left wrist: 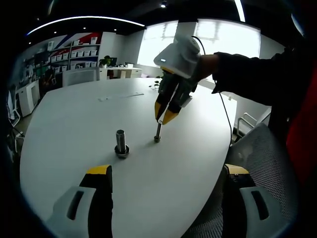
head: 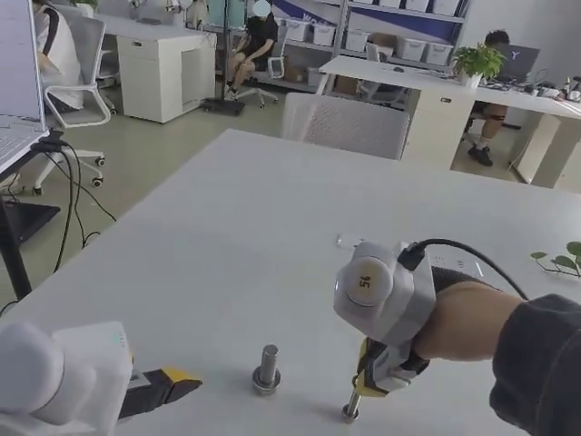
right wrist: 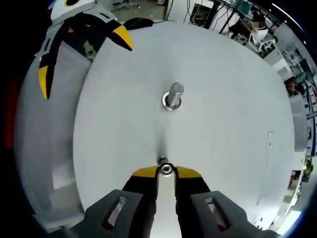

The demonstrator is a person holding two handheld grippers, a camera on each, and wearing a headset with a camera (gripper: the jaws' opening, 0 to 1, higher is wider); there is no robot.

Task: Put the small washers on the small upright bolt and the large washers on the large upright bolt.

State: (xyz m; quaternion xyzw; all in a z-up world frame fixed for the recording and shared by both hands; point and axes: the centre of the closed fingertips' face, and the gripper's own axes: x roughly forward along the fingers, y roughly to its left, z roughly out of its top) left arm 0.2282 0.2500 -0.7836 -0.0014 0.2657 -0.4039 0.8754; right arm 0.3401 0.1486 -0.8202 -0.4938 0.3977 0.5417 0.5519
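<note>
Small washer [right wrist: 166, 170] flat atop upright small bolt [head: 350, 411].

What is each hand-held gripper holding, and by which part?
The right hand-held gripper pinches a small round metal piece at its jaw tips, above the small bolt; washer or bolt top, I cannot tell. The left hand-held gripper holds nothing.

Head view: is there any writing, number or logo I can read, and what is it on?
"54": on the round yellow sticker on the white body of the right gripper, seen sideways.
Pale logo on the dark laptop lid at the far desk: too small to read.
</note>
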